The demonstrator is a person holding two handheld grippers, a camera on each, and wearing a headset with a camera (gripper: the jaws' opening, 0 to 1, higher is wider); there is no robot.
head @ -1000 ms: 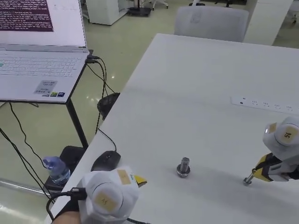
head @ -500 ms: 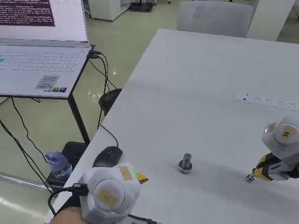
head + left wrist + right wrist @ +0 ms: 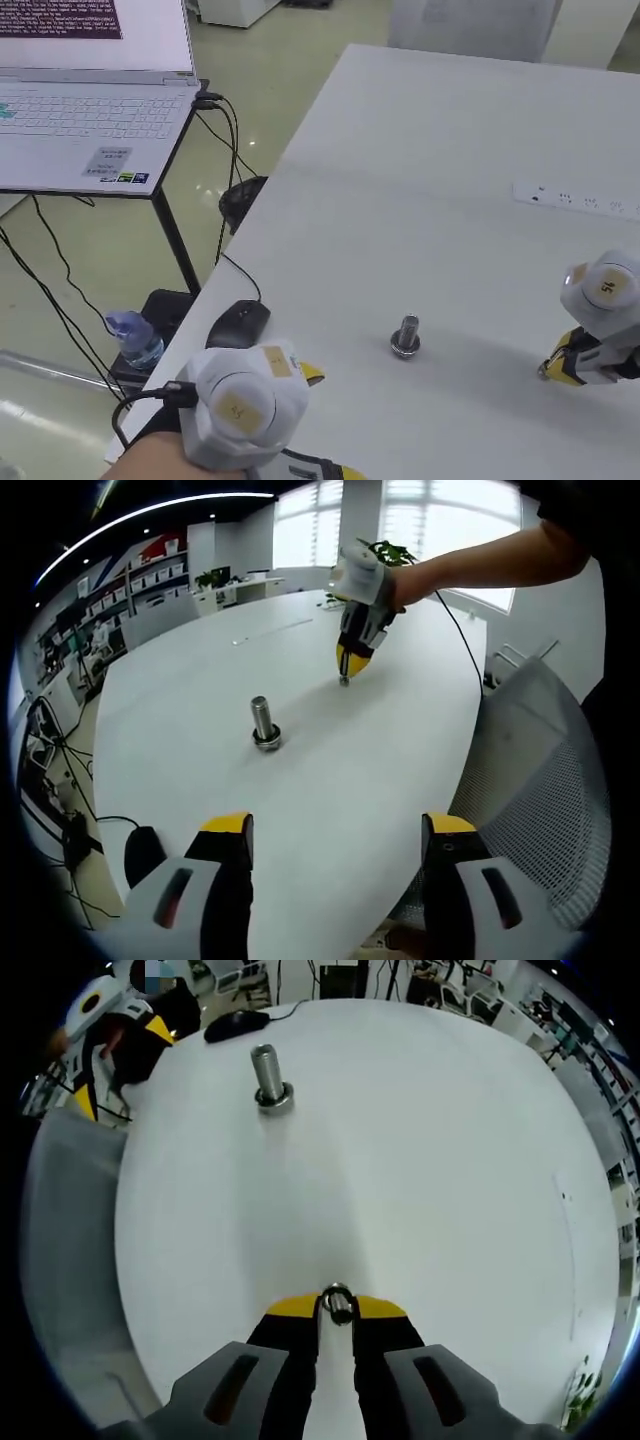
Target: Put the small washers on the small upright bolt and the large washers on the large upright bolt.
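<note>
**STATUS: RIGHT CLAW LOADED, LEFT CLAW EMPTY**

**Right claw** (image 3: 337,1312) — the jaws are drawn almost fully together and clamp a small silver metal bolt (image 3: 338,1302). The bolt sits at the very tip of the 2 yellow-ended fingers. Its lower end is at or just above the white tabletop (image 3: 420,1160); whether it touches the surface cannot be told.

**Left claw** (image 3: 338,828) — the jaws are spread wide with nothing between them. The claw is held low over the near edge of the tabletop.

**Large silver steel bolt** (image 3: 263,720) — this stands upright on its wider base on the tabletop. It is ahead of the left claw, slightly to that claw's left, and well apart from it. From the right claw it is also ahead and to the left, well apart. The large bolt lies between the 2 claws and touches neither.

**Surroundings**
1. A black computer mouse (image 3: 237,323) lies just beside the left claw at the table edge.
2. A white power strip (image 3: 580,200) lies on the tabletop beyond the right claw, well apart from it.
3. A white laptop (image 3: 90,120) rests on a black stand off the table, beyond the left claw and to its left.
4. A clear plastic bottle (image 3: 135,340) stands on the floor under that stand.
5. A grey mesh chair (image 3: 540,780) is to the right of the left claw, beside the table.
</note>
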